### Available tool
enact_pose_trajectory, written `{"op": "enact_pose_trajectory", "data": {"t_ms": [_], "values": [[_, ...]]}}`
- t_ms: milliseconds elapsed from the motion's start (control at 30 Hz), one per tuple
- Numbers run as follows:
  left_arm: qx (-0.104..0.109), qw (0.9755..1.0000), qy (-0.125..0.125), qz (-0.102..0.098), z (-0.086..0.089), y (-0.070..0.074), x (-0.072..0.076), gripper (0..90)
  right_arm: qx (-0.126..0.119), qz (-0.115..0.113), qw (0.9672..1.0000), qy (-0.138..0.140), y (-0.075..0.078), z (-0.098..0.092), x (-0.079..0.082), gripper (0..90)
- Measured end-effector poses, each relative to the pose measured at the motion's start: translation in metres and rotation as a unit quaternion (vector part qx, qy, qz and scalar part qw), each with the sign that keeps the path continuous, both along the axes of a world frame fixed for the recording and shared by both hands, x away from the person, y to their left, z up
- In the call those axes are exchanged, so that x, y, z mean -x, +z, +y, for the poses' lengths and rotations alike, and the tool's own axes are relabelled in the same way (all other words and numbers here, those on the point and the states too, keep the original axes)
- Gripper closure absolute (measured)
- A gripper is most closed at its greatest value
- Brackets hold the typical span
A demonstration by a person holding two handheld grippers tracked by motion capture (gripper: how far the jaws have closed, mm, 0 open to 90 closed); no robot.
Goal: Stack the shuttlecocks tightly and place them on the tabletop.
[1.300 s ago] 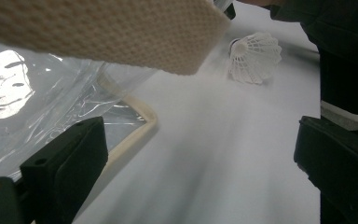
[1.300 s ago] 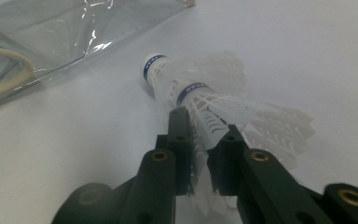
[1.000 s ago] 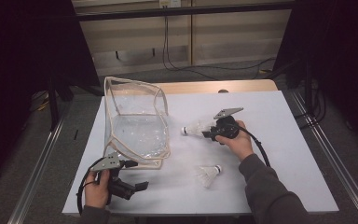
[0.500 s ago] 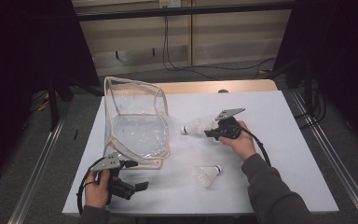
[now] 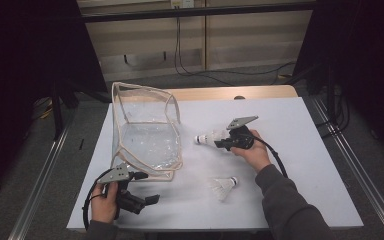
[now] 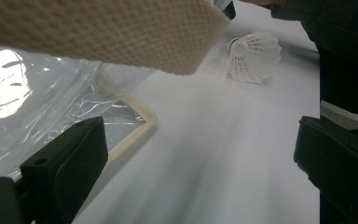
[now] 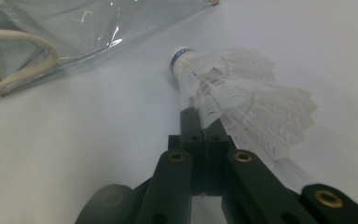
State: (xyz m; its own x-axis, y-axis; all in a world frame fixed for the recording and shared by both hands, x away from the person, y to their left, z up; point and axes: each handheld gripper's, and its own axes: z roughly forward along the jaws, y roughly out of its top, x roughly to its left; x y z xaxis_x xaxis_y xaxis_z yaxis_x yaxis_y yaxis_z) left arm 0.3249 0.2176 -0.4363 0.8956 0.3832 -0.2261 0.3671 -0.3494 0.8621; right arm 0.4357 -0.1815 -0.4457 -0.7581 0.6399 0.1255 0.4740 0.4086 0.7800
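**Beside the clear bag, one shuttlecock pinched, one lying loose**

Around me the room (image 5: 30, 60) is dark, with pale wall panels (image 5: 190, 45) and black cables (image 5: 220, 70) hanging beyond the far edge. Metal rails (image 5: 40, 180) run along the floor on both sides. Under my arms the white tabletop (image 5: 305, 130) takes up most of the high view, with a strip of bare wood (image 5: 260, 93) showing at its far end.

The biggest thing on it is the clear plastic bag (image 5: 145, 135), cream-trimmed, standing open toward my left. It sits between my two hands, and its near corner lies just beside my left hand-held gripper (image 5: 147, 200), whose jaws stand wide apart with nothing between them. A cream woven strap (image 6: 121, 32) of the bag hangs across the top of the left gripper view.

My right hand-held gripper (image 5: 220, 143) is clamped shut on the feather skirt of a shuttlecock (image 5: 207, 138), having just closed on it. It holds the shuttlecock right of the bag, cork pointing toward the bag. The cork carries a blue band (image 7: 179, 58); its writing is too small to read.

A second shuttlecock (image 5: 223, 186) lies loose on the tabletop, nearer to me and below my right hand.
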Motion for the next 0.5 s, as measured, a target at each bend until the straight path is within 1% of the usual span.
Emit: {"op": "enact_pose_trajectory", "data": {"t_ms": [100,233,333,433,500], "values": [[0.001,1.0,0.001,0.001,0.0,-0.0005,-0.0001,2.8,0.002,-0.005,1.0,0.003,-0.0004,0.0012,-0.0007,90.0],[0.0,1.0,0.001,0.0,0.0,-0.0002,0.0,2.8,0.0,-0.001,1.0,-0.002,-0.002,0.0,-0.0014,89.6],[0.001,1.0,0.001,0.0,0.0003,-0.0004,-0.0001,2.8,-0.002,0.001,1.0,-0.009,-0.0025,-0.0011,-0.0015,85.8],[0.001,1.0,0.001,0.0,0.0,-0.0002,0.0001,2.8,-0.003,0.0,0.9998,-0.018,-0.0015,-0.0016,-0.0016,78.2],[0.0,1.0,0.0,-0.001,0.0,0.0,0.0,2.8,-0.003,-0.001,0.9998,-0.02,-0.0009,-0.0028,-0.0016,77.0]]}}
